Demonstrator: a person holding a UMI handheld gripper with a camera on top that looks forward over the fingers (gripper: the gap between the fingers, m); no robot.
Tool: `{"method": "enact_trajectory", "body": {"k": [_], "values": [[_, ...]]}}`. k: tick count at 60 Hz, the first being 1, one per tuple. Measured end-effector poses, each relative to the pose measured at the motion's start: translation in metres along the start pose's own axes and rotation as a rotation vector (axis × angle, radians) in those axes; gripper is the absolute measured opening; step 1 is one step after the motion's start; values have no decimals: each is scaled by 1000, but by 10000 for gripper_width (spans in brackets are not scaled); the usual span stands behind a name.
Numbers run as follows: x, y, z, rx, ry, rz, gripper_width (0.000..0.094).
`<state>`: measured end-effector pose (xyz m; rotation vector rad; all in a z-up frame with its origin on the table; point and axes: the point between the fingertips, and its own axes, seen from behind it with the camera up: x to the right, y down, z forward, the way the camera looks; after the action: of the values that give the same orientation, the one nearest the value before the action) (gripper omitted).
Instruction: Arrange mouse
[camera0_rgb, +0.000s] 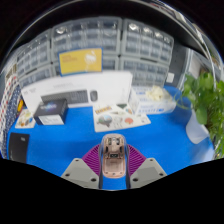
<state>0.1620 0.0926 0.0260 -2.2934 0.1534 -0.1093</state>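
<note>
My gripper (113, 165) is shut on a beige, semi-transparent mouse (113, 155). The mouse sits upright between the two purple pads (94, 160), which press on both its sides. It is held above the blue table top (60, 145). The lower part of the mouse is hidden between the fingers.
A white printer (75, 95) stands at the back left with a black box (52, 108) in front of it. A printed sheet (120, 117) lies on the table ahead. A white box (155, 97) sits at the right, a green plant (205, 100) beyond it. A dark object (18, 147) lies at the left.
</note>
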Motion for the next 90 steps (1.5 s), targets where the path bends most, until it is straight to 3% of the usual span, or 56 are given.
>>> {"method": "enact_trajectory", "body": {"k": [16, 27, 34, 43, 59, 63, 70, 81, 87, 90], "values": [[-141, -143, -144, 269, -15, 32, 309], [-278, -178, -190, 328, -109, 11, 308], [-356, -146, -175, 264, -159, -14, 324], [-428, -65, -126, 146, -207, -77, 323], [-459, 55, -60, -66, -192, -126, 323], [-459, 74, -53, -89, -181, -138, 344], [-459, 74, -53, -54, -175, -133, 357], [-459, 73, -52, -65, -178, -97, 467], [-447, 70, -62, -98, -166, -58, 710], [-443, 60, -72, -82, -176, -37, 772]]}}
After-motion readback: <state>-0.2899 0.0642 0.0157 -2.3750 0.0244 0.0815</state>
